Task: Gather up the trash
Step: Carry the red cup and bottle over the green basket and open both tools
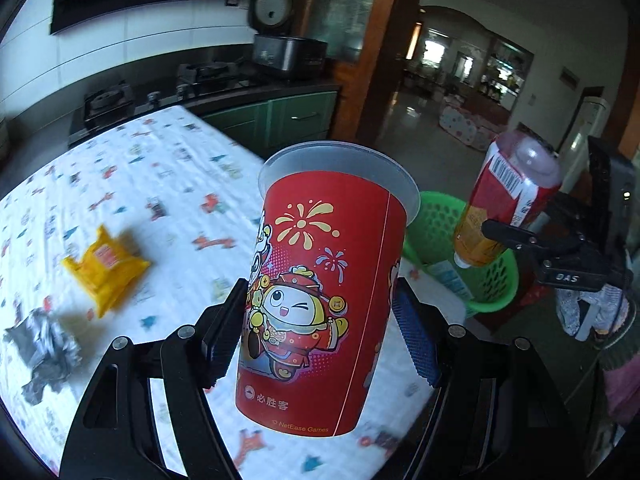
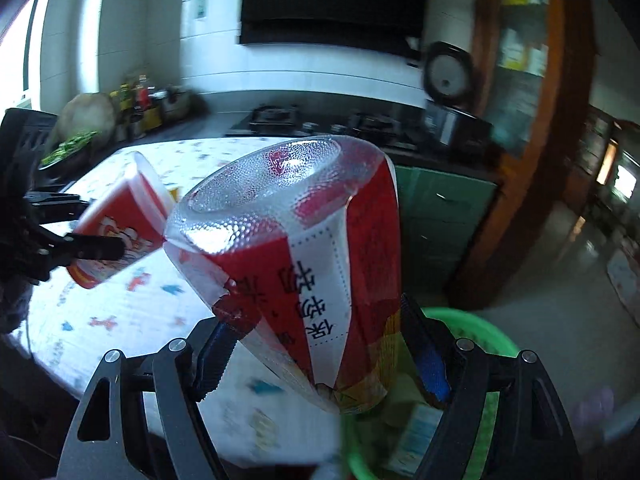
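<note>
My left gripper [image 1: 320, 320] is shut on a red paper cup [image 1: 320, 304] with cartoon print and a clear lid, held upright above the table's right edge. My right gripper [image 2: 320, 344] is shut on a plastic bottle [image 2: 296, 248] with a red and yellow label, held bottom up, cap down, over the green basket [image 2: 480, 332]. In the left wrist view the bottle [image 1: 508, 200] hangs above the basket [image 1: 440, 216], held by the right gripper [image 1: 520, 240]. A yellow wrapper [image 1: 106, 268] and a crumpled grey wrapper [image 1: 44, 344] lie on the table.
The table has a white patterned cloth [image 1: 168, 184]. The green basket stands off the table's right edge and holds some paper packaging [image 1: 450, 278]. A counter with a gas stove [image 1: 160, 92] and a rice cooker [image 1: 284, 52] lies behind. Green cabinets [image 2: 440, 216] stand beyond the table.
</note>
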The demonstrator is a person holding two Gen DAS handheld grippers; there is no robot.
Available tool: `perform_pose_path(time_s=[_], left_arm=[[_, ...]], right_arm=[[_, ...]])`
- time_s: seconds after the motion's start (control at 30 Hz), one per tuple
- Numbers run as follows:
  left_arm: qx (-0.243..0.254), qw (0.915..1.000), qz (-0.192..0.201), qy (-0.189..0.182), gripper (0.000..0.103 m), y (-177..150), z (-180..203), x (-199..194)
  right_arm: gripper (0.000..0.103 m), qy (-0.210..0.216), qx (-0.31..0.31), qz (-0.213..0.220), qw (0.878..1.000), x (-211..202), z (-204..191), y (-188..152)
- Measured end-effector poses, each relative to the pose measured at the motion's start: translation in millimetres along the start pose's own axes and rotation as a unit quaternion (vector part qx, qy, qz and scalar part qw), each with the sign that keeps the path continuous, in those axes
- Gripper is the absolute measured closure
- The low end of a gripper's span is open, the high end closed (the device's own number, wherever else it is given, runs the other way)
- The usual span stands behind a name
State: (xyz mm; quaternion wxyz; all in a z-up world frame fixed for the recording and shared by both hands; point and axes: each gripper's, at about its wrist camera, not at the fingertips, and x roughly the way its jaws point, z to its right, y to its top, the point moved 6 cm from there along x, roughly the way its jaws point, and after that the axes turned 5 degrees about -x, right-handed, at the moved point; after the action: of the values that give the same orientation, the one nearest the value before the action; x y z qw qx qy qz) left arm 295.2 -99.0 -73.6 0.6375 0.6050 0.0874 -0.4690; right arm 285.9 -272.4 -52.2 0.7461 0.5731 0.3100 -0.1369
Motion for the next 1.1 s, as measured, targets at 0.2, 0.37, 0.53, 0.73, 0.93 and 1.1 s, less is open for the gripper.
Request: perform_pose_path(time_s=[0.2, 0.37, 0.53, 0.73, 0.93, 1.1], left_arm=[[0.014, 0.9993, -0.014, -0.033, 0.033, 6, 47, 33], [0.025, 0.9983, -0.028, -0.045, 0.033, 10, 76, 56], [0.035, 0.9973, -0.038, -0.053, 0.033, 15, 99, 71], [0.042, 0.9961, -0.048, -0.062, 0.033, 18, 118, 87], [0.043, 0.9949, -0.056, -0.072, 0.033, 18, 131, 102], [0.035, 0.9939, -0.065, -0.082, 0.033, 18, 141, 116]], right_arm=[[0.029, -0.060, 0.063, -0.041, 0.995, 0, 62, -54], [0.028, -0.081, 0.103, -0.072, 0.989, 13, 89, -97], [0.028, -0.103, 0.129, -0.086, 0.983, 22, 108, -122], [0.028, -0.115, 0.153, -0.094, 0.977, 37, 136, -137], [0.027, -0.129, 0.170, -0.099, 0.972, 50, 156, -142], [0.023, -0.136, 0.166, -0.087, 0.973, 38, 159, -145]])
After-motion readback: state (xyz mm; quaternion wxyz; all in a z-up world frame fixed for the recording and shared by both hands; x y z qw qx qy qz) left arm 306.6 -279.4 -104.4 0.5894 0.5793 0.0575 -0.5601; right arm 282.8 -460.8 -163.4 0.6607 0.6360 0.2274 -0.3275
